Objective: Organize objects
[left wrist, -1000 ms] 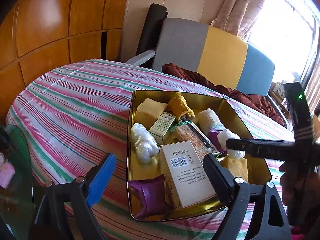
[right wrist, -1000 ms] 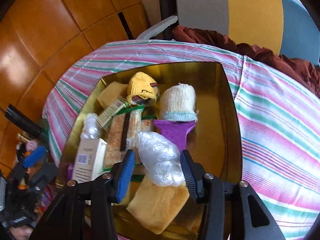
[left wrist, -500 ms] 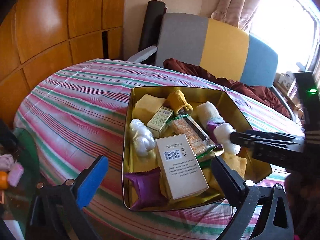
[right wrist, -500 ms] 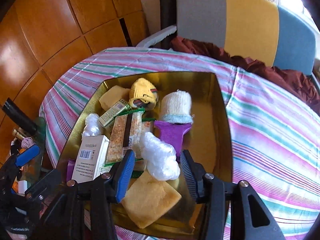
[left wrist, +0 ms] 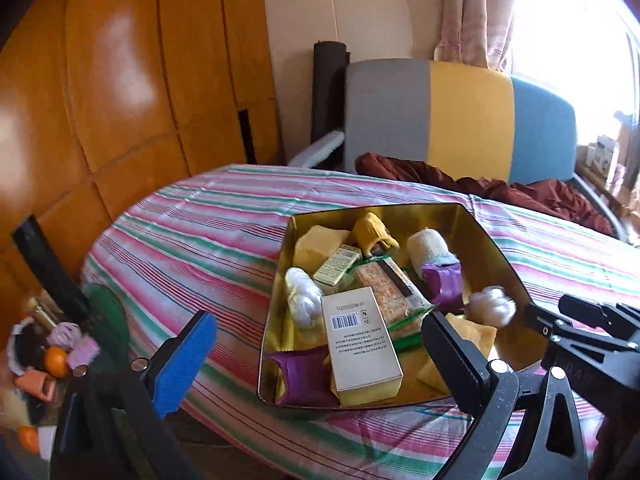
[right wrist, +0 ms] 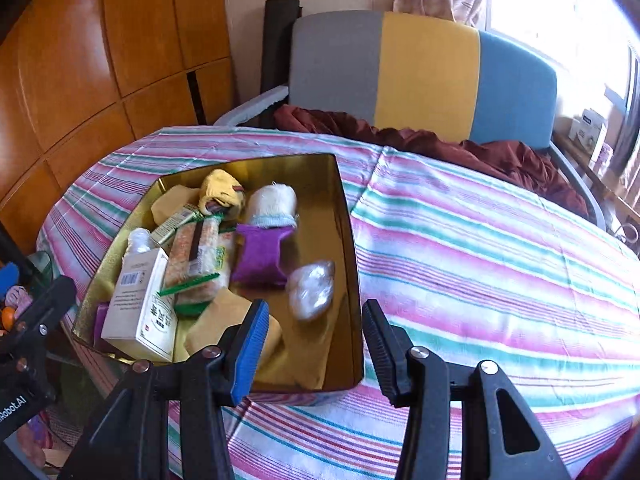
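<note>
A gold tin box (left wrist: pixel 496 248) (right wrist: pixel 344 216) sits on the striped tablecloth and holds several things: a white carton (left wrist: pixel 360 344) (right wrist: pixel 140 300), a cracker pack (left wrist: pixel 388 288) (right wrist: pixel 196 260), purple pouches (right wrist: pixel 260 256), a yellow sponge (right wrist: pixel 228 320) and rolled socks. A clear plastic-wrapped ball (right wrist: pixel 312 288) (left wrist: pixel 492 306) lies free in the box's near right part. My right gripper (right wrist: pixel 312 344) is open and empty, just behind the ball. My left gripper (left wrist: pixel 320 356) is open and empty, held back from the box's near edge.
A grey, yellow and blue sofa (right wrist: pixel 424 76) with a dark red blanket (right wrist: pixel 440 144) stands behind the table. Wooden wall panels (left wrist: pixel 120 80) are on the left. Small items lie on a glass side table (left wrist: pixel 60 352) at the lower left. The tablecloth (right wrist: pixel 500 260) spreads right of the box.
My right gripper opened and let go of the plastic-wrapped ball, which now lies in the box. Both grippers pulled back and up from the box.
</note>
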A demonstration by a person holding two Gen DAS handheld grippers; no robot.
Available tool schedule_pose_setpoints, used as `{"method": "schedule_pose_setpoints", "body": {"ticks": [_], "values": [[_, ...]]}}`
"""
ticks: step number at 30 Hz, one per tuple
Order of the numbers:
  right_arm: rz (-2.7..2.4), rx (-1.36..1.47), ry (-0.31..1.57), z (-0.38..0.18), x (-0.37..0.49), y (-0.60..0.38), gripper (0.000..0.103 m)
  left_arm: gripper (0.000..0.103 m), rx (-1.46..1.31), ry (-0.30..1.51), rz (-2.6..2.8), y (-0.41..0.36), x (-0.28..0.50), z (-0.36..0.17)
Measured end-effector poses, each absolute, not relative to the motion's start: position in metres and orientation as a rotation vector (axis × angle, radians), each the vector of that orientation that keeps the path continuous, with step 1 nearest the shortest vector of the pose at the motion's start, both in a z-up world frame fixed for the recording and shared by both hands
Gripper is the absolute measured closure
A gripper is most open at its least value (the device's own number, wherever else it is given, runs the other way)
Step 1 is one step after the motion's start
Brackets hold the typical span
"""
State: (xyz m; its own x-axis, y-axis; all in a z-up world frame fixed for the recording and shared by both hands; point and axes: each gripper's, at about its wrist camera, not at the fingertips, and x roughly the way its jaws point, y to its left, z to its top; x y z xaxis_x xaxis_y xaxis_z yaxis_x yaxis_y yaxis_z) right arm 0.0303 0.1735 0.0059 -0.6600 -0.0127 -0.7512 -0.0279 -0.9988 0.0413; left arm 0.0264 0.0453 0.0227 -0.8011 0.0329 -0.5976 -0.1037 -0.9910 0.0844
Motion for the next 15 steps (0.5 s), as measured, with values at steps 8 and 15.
{"method": "schedule_pose_setpoints", "body": {"ticks": [8,15], "values": [[2.860,-1.257,0.098,0.004,0.033,0.174,0.054,0.000,-1.008,0.129,2.864,0.050,0.027,0.019],[2.871,-1.256,0.082,0.005,0.035,0.165,0.054,0.000,-1.010,0.070,2.856,0.046,0.027,0.018]]}}
